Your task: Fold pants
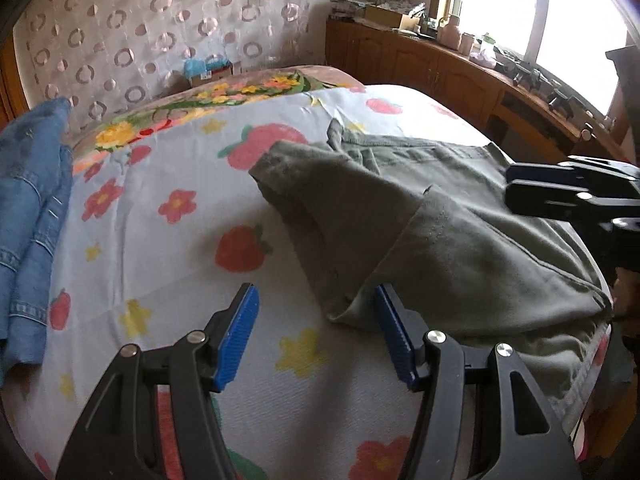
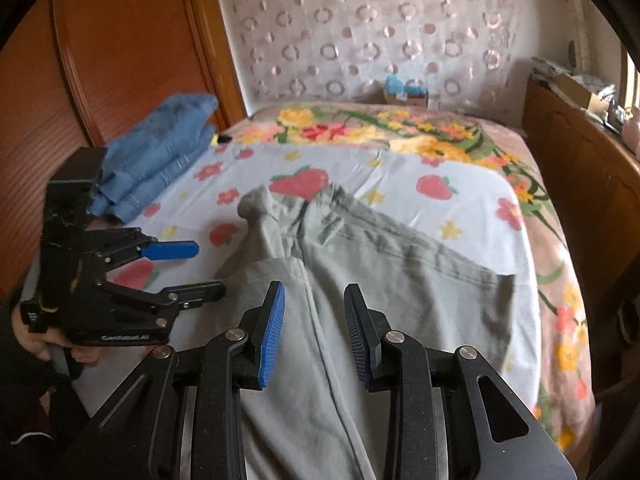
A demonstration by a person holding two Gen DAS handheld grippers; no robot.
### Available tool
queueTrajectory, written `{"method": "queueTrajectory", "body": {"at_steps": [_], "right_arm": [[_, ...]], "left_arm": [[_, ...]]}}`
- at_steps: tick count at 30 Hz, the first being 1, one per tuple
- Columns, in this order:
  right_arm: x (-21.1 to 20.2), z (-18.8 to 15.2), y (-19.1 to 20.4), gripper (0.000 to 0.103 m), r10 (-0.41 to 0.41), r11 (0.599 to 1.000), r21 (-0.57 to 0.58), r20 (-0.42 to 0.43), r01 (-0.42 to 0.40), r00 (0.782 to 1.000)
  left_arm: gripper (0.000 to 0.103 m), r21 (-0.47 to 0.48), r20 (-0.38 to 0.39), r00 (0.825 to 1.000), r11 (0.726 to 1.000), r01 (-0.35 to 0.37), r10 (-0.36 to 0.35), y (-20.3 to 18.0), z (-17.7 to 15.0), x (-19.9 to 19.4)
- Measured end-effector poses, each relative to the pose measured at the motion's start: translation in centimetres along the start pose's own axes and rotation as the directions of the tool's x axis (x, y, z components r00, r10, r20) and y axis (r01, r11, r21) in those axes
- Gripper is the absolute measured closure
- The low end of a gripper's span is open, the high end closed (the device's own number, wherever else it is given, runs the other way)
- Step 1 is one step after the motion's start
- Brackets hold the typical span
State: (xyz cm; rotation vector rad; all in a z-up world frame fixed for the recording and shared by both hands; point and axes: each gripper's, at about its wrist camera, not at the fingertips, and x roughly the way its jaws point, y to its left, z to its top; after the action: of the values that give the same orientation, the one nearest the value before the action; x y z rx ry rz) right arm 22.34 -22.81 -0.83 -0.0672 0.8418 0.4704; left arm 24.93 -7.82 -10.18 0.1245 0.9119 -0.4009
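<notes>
Olive-green pants (image 1: pixel 440 216) lie loosely folded on the flowered bed sheet (image 1: pixel 168 264); they also show in the right wrist view (image 2: pixel 360 264). My left gripper (image 1: pixel 316 320) is open and empty, just left of the pants' near folded edge; its right pad (image 1: pixel 394 340) sits next to the cloth. It also shows from the side in the right wrist view (image 2: pixel 204 270), open. My right gripper (image 2: pixel 314 316) is open above the pants, holding nothing; in the left wrist view (image 1: pixel 516 188) it hovers over the pants' right part.
Folded blue jeans (image 1: pixel 32 216) lie at the bed's left side, also in the right wrist view (image 2: pixel 160 156). A wooden cabinet (image 1: pixel 460 76) with clutter runs under the window on the right. A wooden wardrobe (image 2: pixel 120 40) stands left.
</notes>
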Motion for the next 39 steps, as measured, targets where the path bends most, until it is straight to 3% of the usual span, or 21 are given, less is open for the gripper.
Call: {"method": "queueTrajectory", "body": {"at_steps": [20, 23, 28, 35, 39], "right_arm": [[5.5, 0.6, -0.3, 0.073, 0.062, 0.998, 0.015, -0.137, -0.061, 0.989], [5.5, 0.6, -0.2, 0.080, 0.078, 0.997, 0.016, -0.139, -0.076, 0.987], [5.3, 0.7, 0.4, 0.099, 0.109, 0.994, -0.004, -0.128, -0.111, 0.986], [2.7, 1.6, -0.3, 0.102, 0.059, 0.998, 0.008, -0.025, -0.059, 0.998], [2.3, 1.9, -0.9, 0.102, 0.058, 0.998, 0.006, -0.030, -0.058, 0.998]], "left_arm": [[0.042, 0.008, 0.029, 0.999, 1.000, 0.020, -0.020, 0.3, -0.3, 0.0], [0.042, 0.006, 0.029, 0.999, 1.000, 0.022, -0.022, 0.2, -0.3, 0.0], [0.042, 0.007, 0.029, 0.999, 1.000, 0.021, -0.021, 0.3, -0.3, 0.0], [0.042, -0.011, 0.036, 0.999, 1.000, 0.021, -0.021, 0.4, -0.2, -0.1], [0.042, -0.034, 0.040, 0.999, 0.999, 0.029, -0.028, 0.7, -0.3, -0.2]]}}
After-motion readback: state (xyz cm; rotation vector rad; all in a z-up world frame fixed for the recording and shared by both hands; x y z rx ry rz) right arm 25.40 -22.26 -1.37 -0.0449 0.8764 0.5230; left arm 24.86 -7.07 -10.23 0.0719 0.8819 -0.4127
